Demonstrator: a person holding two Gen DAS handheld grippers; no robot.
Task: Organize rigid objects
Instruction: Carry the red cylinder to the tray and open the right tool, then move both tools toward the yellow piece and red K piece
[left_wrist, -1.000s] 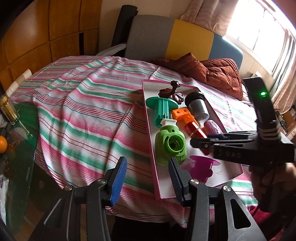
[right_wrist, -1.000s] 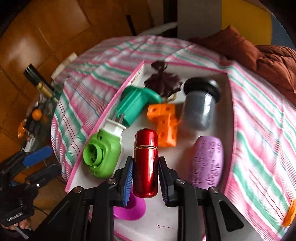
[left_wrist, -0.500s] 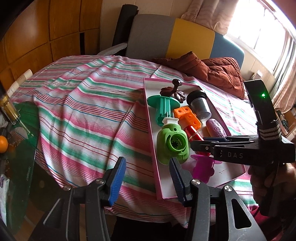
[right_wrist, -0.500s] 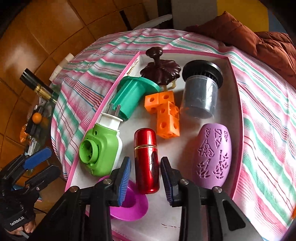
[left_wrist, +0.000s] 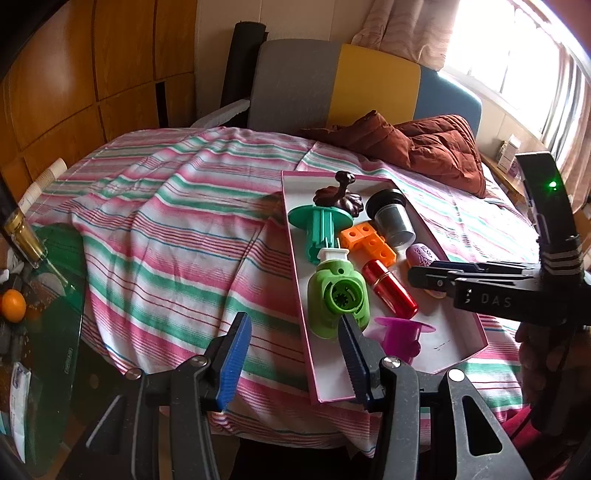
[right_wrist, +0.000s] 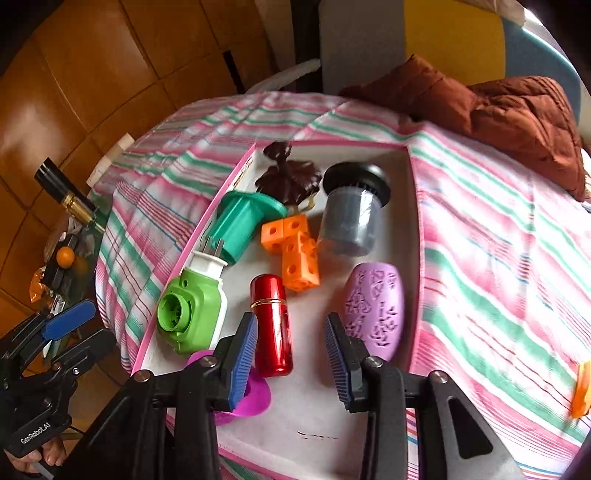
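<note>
A pink-rimmed white tray (right_wrist: 413, 206) lies on the striped cloth and holds several rigid objects. A shiny red cylinder (right_wrist: 271, 306) lies flat on it, between a green plug-in device (right_wrist: 192, 310) and a purple patterned oval (right_wrist: 375, 310). My right gripper (right_wrist: 291, 325) hovers over the cylinder's near end. Its jaws are opening, and the pads stand clear of the cylinder on both sides. A magenta flanged piece (right_wrist: 251, 397) sits under its left finger. My left gripper (left_wrist: 293, 325) is open over the tray's near-left edge, with nothing between its fingers.
Further back in the tray are orange cubes (right_wrist: 295, 251), a teal flanged piece (right_wrist: 240, 221), a grey cup with a black lid (right_wrist: 351, 221) and a brown knob (right_wrist: 288, 173). A brown jacket (left_wrist: 424, 147) lies behind. A bottle (left_wrist: 22, 236) stands on a glass side table at left.
My right gripper has let go of the red cylinder, which now lies on the tray. The gripper has drawn back and up with wider jaws. The left gripper has hardly moved.
</note>
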